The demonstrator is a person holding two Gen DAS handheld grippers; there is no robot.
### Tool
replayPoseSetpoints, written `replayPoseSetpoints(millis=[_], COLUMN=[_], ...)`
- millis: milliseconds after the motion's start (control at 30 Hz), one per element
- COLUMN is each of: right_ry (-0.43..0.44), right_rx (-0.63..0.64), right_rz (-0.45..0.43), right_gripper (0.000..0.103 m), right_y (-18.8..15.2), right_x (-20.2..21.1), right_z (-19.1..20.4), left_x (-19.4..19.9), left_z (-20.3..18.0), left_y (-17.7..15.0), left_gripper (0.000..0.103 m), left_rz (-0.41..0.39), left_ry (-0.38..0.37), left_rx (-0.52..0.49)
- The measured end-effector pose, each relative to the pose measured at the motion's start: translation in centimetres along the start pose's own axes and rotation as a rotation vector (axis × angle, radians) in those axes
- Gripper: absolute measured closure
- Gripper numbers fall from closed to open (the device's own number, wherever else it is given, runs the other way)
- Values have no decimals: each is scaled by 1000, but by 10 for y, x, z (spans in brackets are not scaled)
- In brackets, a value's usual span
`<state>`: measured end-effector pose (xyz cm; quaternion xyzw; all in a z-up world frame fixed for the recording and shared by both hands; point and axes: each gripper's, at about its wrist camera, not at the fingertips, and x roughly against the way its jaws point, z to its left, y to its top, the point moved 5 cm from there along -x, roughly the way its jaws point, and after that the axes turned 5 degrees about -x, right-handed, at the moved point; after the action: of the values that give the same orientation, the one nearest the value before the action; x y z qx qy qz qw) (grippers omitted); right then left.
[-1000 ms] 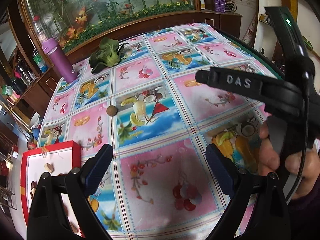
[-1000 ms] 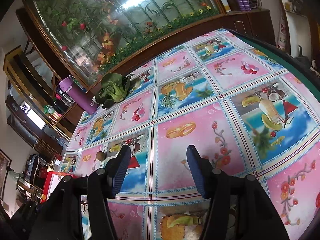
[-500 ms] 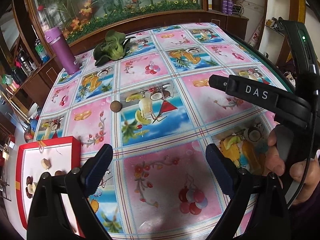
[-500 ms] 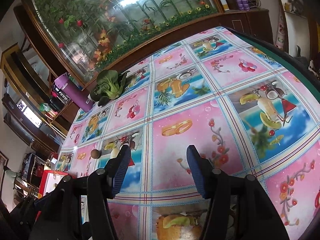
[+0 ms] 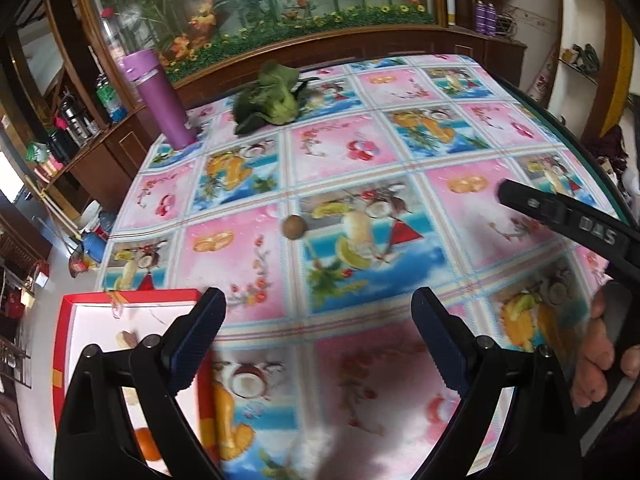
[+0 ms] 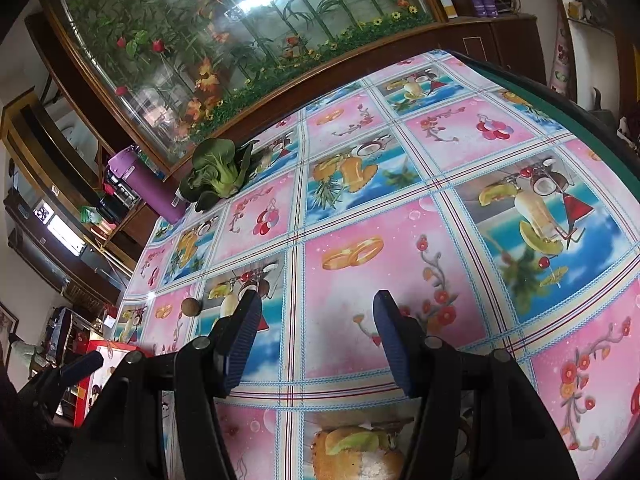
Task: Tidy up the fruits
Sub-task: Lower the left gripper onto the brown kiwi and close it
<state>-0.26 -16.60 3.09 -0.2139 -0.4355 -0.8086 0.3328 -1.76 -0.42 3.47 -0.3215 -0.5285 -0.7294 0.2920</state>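
A: Item one, the fruit?
B: One small round brown fruit (image 5: 295,227), loose on the patterned tablecloth (image 5: 360,144), at about 11 o'clock from the left gripper (image 5: 318,324) and well apart from it. In the right wrist view the same fruit (image 6: 191,307) sits at about 9 o'clock from the right gripper (image 6: 318,332), near its left finger but not touching.

A: Gripper states?
B: Left gripper: fingers spread wide, nothing between them. Right gripper: fingers spread, nothing between them. A hand (image 5: 600,364) holds the right gripper's handle at 3 o'clock in the left wrist view.

A: Container?
B: One red-rimmed box (image 5: 132,294) with a white inside, at 8 o'clock, partly behind the left gripper's left finger. Contents: small pale pieces and something orange, too blurred to identify.

A: Other stock?
B: One leafy green vegetable (image 5: 268,100) at 12 o'clock, far side of the table. One purple bottle (image 5: 158,98), upright, at 11 o'clock, just left of the vegetable.
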Motion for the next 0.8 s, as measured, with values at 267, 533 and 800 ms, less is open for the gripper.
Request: replayPoseSetpoints(millis=[267, 533, 800], right_ry=[2, -12, -14], right_rx=[2, 13, 19], right_rz=[15, 29, 41], right_gripper=[45, 45, 45], right_y=[-2, -3, -5], right_x=[-2, -7, -9], right_z=[2, 2, 2], left_x=[-29, -56, -94], left_z=[61, 52, 53], left_y=[-9, 8, 26], left_gripper=[9, 9, 9], left_rz=[42, 42, 46], left_ry=[78, 41, -5], left_rx=[91, 69, 134])
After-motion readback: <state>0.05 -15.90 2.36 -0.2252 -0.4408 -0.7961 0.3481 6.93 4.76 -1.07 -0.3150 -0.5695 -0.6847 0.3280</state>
